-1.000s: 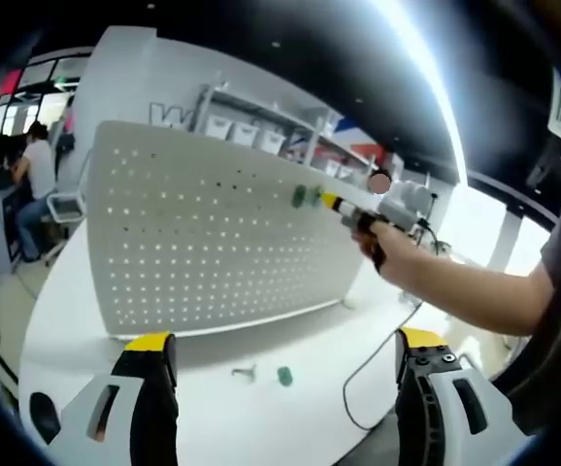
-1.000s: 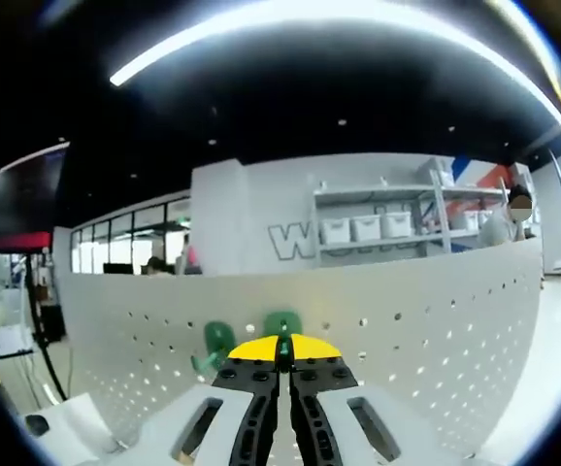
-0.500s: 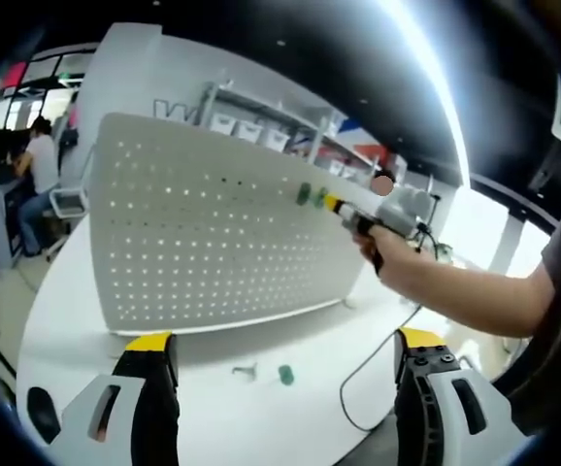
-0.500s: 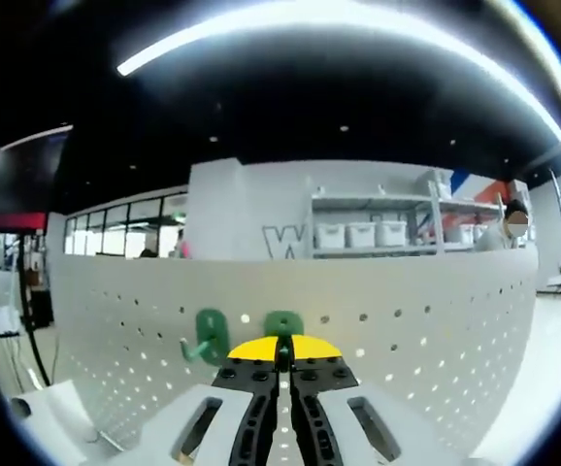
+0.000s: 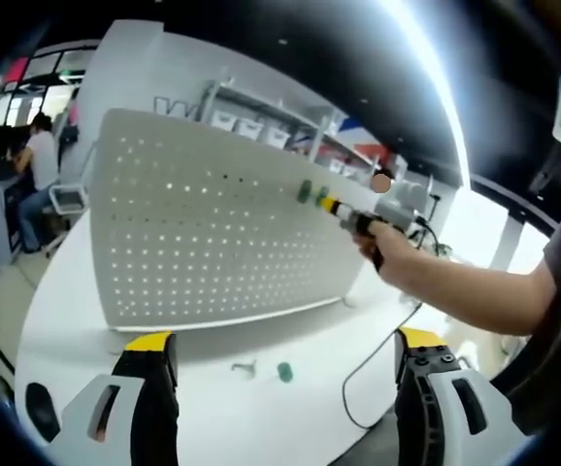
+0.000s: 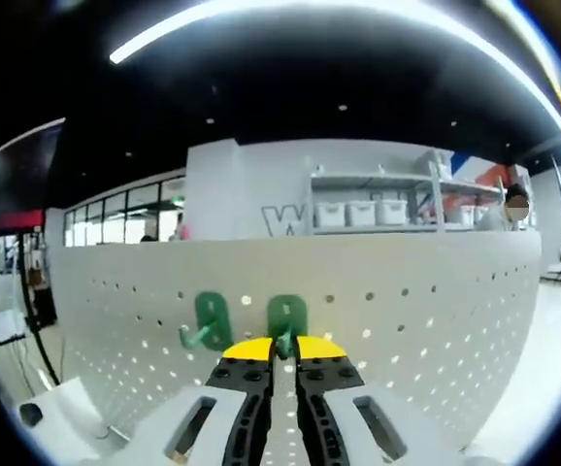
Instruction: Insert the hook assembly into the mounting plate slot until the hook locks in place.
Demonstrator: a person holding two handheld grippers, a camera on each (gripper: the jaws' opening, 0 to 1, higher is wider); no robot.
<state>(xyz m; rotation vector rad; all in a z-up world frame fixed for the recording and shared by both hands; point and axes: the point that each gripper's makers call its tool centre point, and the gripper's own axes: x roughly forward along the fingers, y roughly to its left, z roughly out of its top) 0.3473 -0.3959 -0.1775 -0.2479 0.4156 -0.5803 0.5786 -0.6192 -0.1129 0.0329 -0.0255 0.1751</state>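
moved: our right gripper [image 6: 280, 351] jaws parted slightly off green hook [image 6: 286, 321] | hook seated on pegboard [image 6: 426, 320], lock unconfirmed | left gripper [image 5: 285, 351] released, idle

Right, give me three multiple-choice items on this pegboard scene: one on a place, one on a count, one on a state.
1. Where does the loose green hook lie?
A. On the white table, in front of the pegboard
B. On the shelf
C. Between the left gripper's fingers

2. How many green hooks sit on the pegboard near the right gripper?
A. One
B. Two
C. Four

3. How do the left gripper's fingers stand?
A. Shut on a hook
B. Shut on a cable
C. Wide apart, holding nothing

Answers: 1 A, it rests on the tabletop below the board. 2 B, the left hook and the right hook sit side by side. 3 C, bare table shows between the yellow tips.
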